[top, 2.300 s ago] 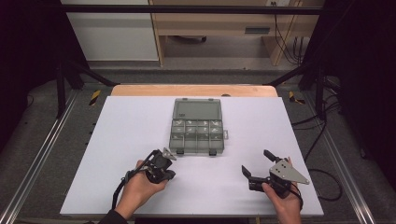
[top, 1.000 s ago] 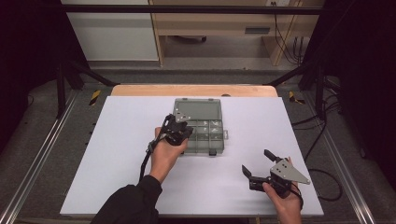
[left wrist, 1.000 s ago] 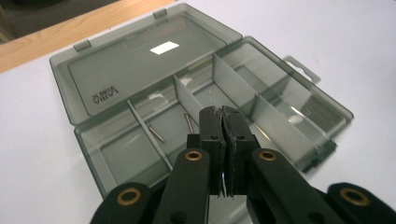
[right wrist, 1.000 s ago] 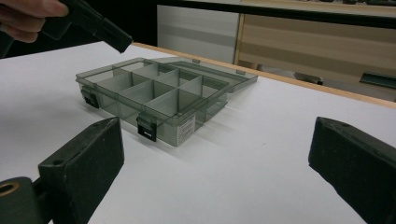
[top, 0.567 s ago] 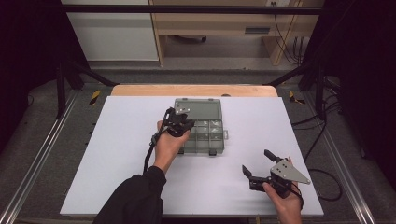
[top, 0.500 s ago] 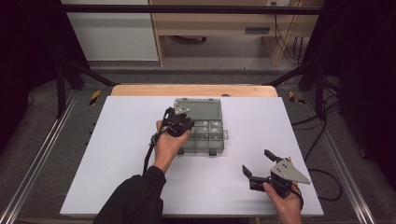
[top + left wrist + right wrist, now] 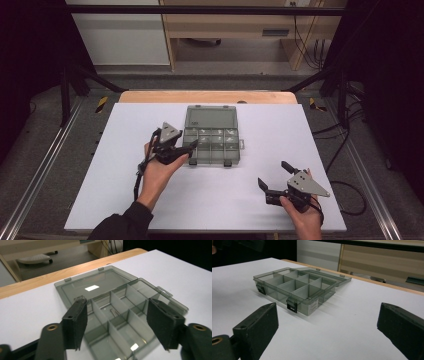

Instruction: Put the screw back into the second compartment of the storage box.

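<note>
While lid lies flat toward far edge, organizer box [image 7: 211,142] open; left gripper [image 7: 186,148] wide, right gripper [image 7: 273,178] wide.

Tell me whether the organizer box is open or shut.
Open. The organizer box has its lid folded back flat on the table, with the divided compartments exposed.

I see a white table [image 7: 330,135] with wooden far edge [image 7: 150,96], pale wooden cabinet [image 7: 235,30] behind, cables [image 7: 305,40], grey floor [image 7: 45,150].
</note>
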Tool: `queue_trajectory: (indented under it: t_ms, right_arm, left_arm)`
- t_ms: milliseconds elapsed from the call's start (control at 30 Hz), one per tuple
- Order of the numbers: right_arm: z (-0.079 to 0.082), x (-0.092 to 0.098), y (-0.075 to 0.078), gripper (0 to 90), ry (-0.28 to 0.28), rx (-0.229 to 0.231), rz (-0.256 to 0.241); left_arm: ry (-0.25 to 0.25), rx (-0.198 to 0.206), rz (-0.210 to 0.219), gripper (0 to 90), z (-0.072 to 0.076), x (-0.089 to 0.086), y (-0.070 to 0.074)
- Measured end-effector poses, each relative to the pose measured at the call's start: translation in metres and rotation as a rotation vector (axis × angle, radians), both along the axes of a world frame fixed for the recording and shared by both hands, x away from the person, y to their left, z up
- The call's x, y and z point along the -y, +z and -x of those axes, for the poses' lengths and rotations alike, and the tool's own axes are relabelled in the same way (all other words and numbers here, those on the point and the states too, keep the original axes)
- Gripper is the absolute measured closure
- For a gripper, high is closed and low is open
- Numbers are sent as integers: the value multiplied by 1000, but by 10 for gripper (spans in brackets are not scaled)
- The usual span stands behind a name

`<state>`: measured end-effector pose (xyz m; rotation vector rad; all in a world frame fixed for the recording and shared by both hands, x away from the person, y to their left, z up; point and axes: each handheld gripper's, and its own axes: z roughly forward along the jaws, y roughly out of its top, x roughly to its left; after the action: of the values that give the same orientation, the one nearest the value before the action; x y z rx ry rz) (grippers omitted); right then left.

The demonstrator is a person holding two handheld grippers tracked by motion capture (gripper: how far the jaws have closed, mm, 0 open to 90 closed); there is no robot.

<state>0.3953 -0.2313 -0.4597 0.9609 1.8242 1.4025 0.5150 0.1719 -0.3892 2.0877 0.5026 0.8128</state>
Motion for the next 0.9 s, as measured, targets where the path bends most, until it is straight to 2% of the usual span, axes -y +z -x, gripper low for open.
queue_trajectory:
  t_ms: [67, 100, 133, 167, 200, 233, 267, 300, 367, 467, 567, 600, 667, 900]
  right_arm:
    - [1, 0, 1, 39, -6, 10, -1]
    - [1, 1, 1, 39, -10, 11, -1]
    - [1, 1, 1, 39, -13, 10, 0]
    - [1, 1, 1, 40, -13, 11, -1]
    - [1, 1, 1, 40, -13, 11, -1]
    - [1, 1, 1, 42, -16, 15, 2]
    - [1, 1, 1, 42, -16, 15, 2]
    - [1, 1, 1, 43, -22, 21, 3]
    - [1, 1, 1, 45, -24, 21, 3]
    - [2, 3, 3, 51, -34, 42, 2]
    - [3, 4, 4, 51, -42, 45, -9]
    - [3, 6, 5, 51, -50, 51, -25]
    - [4, 7, 5, 50, -55, 51, -29]
    - [3, 8, 5, 49, -56, 56, -37]
  left_arm:
    - [14, 8, 9, 244, 11, -13, -3]
    - [14, 8, 9, 222, 11, -13, -3]
    - [0, 42, 14, 204, 21, -28, -3]
    - [0, 42, 14, 185, 21, -28, -3]
    - [6, 53, 32, 185, 26, -34, -3]
    - [23, 68, 67, 126, 35, -43, -4]
    - [27, 71, 78, 126, 38, -45, -5]
    - [23, 86, 101, 92, 46, -56, -6]
    - [22, 99, 104, 82, 51, -62, -7]
    - [20, 122, 148, 40, 65, -78, -13]
    - [12, 122, 151, 36, 68, -85, -15]
    - [9, 136, 163, 35, 73, -94, -17]
    - [14, 139, 177, 34, 75, -97, -18]
    - [66, 183, 244, 33, 88, -122, -32]
